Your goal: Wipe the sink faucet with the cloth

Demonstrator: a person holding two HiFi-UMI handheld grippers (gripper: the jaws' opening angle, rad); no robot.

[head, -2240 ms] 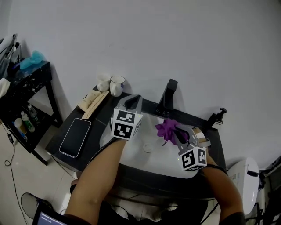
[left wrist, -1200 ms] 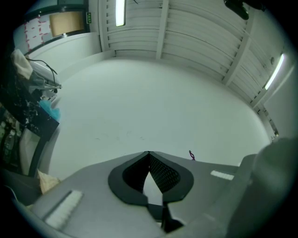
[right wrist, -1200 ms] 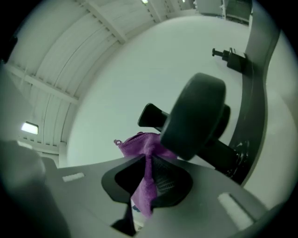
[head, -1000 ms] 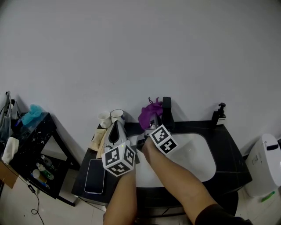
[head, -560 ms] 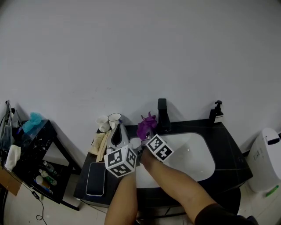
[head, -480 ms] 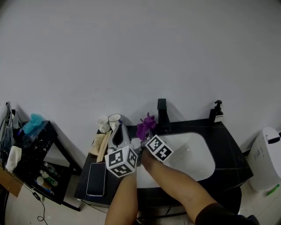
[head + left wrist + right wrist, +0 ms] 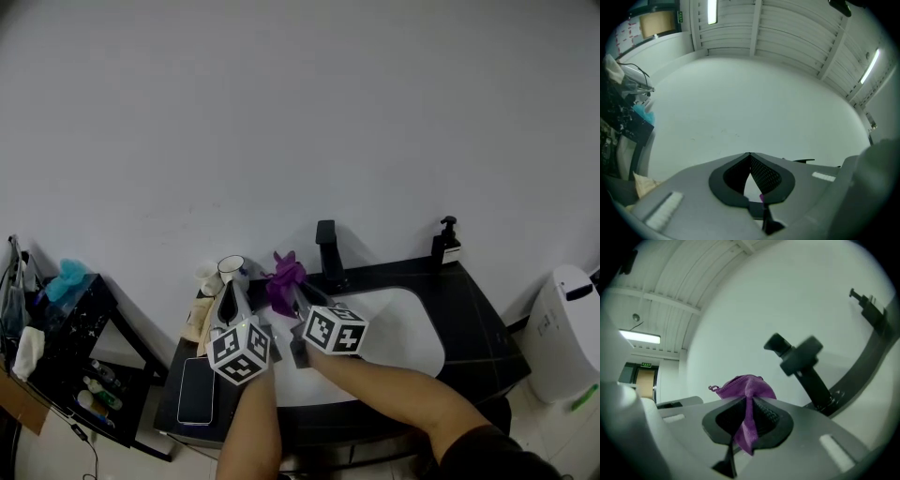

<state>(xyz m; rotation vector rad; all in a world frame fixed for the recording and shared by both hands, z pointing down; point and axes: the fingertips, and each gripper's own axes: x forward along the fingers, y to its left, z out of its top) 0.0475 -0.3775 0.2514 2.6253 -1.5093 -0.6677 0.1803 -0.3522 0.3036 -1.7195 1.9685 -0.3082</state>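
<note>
1. Right tongs: yours, clamped on the cloth. A purple fold bunches above the tips and a tail hangs down between the pads.

2. Cloth: purple and crumpled, held up over the left end of the sink. It is just left of the faucet, and the head view shows a gap between the two.

3. Left tongs: yours, tips together with nothing gripped. The narrow slit lower down between the pads shows only a pale surface and a speck of purple. In the head view they sit just left of the right tongs, over the left part of the counter, pointing toward the wall.

4. Faucet: black, square in section, upright at the back edge of the sink. In the right gripper view it stands to the right of the cloth and beyond it.

5. Sink: white basin set into the black counter.

6. Soap dispenser: dark pump bottle at the counter's back right, against the wall.

7. Cups: two, side by side at the counter's back left.

8. Phone: dark, lying flat on the counter's front left, below your left tongs in the head view.

9. Side shelf: black, standing left of the counter. There are small bottles on its lower tier and something teal on top.

10. White container: on the floor, right of the counter.
</note>
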